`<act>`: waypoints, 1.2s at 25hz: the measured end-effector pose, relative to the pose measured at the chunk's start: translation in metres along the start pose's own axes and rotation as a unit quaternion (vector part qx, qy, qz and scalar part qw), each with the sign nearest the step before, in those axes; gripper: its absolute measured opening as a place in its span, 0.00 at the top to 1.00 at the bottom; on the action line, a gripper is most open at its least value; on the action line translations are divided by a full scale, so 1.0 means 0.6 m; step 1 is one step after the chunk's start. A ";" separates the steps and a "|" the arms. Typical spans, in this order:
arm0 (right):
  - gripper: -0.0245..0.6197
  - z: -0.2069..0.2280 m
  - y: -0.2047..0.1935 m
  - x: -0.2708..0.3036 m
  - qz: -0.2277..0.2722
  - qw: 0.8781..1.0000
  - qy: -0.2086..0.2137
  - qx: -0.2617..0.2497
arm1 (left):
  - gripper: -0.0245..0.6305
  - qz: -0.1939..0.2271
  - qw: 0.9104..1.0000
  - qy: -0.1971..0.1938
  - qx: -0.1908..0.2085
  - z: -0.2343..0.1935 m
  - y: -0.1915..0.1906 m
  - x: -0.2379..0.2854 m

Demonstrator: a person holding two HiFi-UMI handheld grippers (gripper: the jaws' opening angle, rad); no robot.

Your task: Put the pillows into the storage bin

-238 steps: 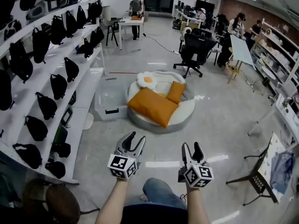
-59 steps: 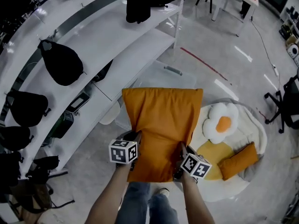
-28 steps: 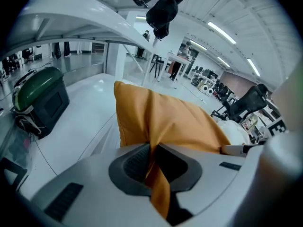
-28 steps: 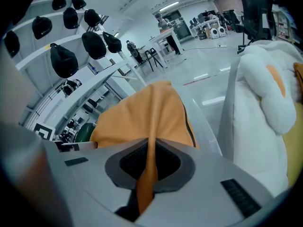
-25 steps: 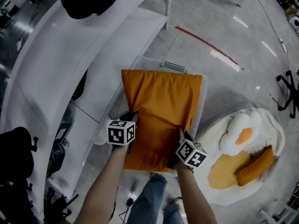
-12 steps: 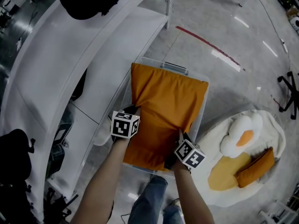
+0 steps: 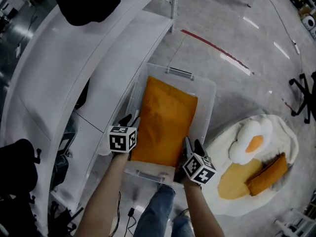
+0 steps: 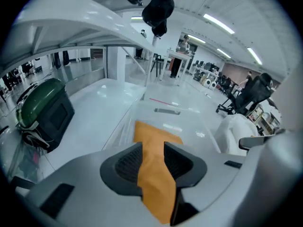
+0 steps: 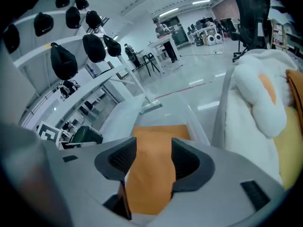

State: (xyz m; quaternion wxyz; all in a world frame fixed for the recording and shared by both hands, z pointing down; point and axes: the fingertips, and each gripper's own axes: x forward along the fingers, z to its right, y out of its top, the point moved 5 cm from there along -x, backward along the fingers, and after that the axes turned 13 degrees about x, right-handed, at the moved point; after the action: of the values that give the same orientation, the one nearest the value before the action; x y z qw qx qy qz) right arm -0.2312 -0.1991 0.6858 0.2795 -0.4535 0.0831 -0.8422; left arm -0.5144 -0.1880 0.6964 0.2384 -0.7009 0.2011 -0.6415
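Observation:
A large orange pillow [image 7: 165, 120] lies flat inside the clear plastic storage bin [image 7: 207, 90] on the floor. My left gripper [image 7: 127, 118] is at the pillow's near left corner and my right gripper [image 7: 191, 143] at its near right corner. Both sets of jaws are opening. In the left gripper view a strip of the orange pillow [image 8: 151, 136] still runs between the left gripper's [image 8: 152, 157] pads. In the right gripper view the pillow [image 9: 156, 141] likewise sits loosely inside the right gripper [image 9: 154, 155]. A fried-egg pillow [image 7: 253, 141] and a small orange pillow [image 7: 269, 174] rest on the round white floor bed [image 7: 217, 147].
White shelving [image 7: 98, 68] runs along the bin's left side, with black bags [image 7: 86, 1] on it. A green case [image 8: 42, 110] sits on the low shelf. The bin's handle [image 7: 178, 73] is at its far end. An office chair [image 7: 306, 93] stands at the right edge.
The orange pillow has dropped from above the bin down into it and now lies flat. Both grippers' jaws have spread apart and sit lower, at the bin's near end.

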 end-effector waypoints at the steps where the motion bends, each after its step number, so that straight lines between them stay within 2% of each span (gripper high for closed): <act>1: 0.63 -0.006 0.008 -0.013 0.004 1.000 0.004 -0.003 | 0.74 0.014 1.000 -0.006 0.000 0.008 0.008 -0.015; 5: 0.63 -0.019 0.042 -0.075 0.027 1.000 0.009 -0.007 | 0.74 0.066 0.997 -0.046 0.002 0.061 0.048 -0.071; 11: 0.63 0.011 0.122 -0.167 0.073 0.997 -0.001 0.008 | 0.72 0.096 0.986 -0.120 0.071 0.194 0.133 -0.106; 15: 0.63 0.079 0.185 -0.247 0.117 0.992 -0.029 0.033 | 0.70 0.103 0.974 -0.172 0.109 0.308 0.192 -0.100; 21: 0.63 0.194 0.245 -0.361 0.176 0.979 -0.076 0.067 | 0.69 0.104 0.950 -0.245 0.165 0.480 0.258 -0.086; 25: 0.63 0.283 0.267 -0.422 0.197 0.973 -0.096 0.076 | 0.66 0.102 0.935 -0.276 0.196 0.599 0.270 -0.074; 30: 0.63 0.394 0.278 -0.459 0.206 0.968 -0.116 0.089 | 0.61 0.093 0.924 -0.296 0.225 0.711 0.265 -0.043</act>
State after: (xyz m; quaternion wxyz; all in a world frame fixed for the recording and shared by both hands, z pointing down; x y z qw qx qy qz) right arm 0.1453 -0.1604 0.5583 0.4940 -0.4944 0.0659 -0.7122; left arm -0.0884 -0.2684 0.5543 0.4966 -0.7654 0.0359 -0.4078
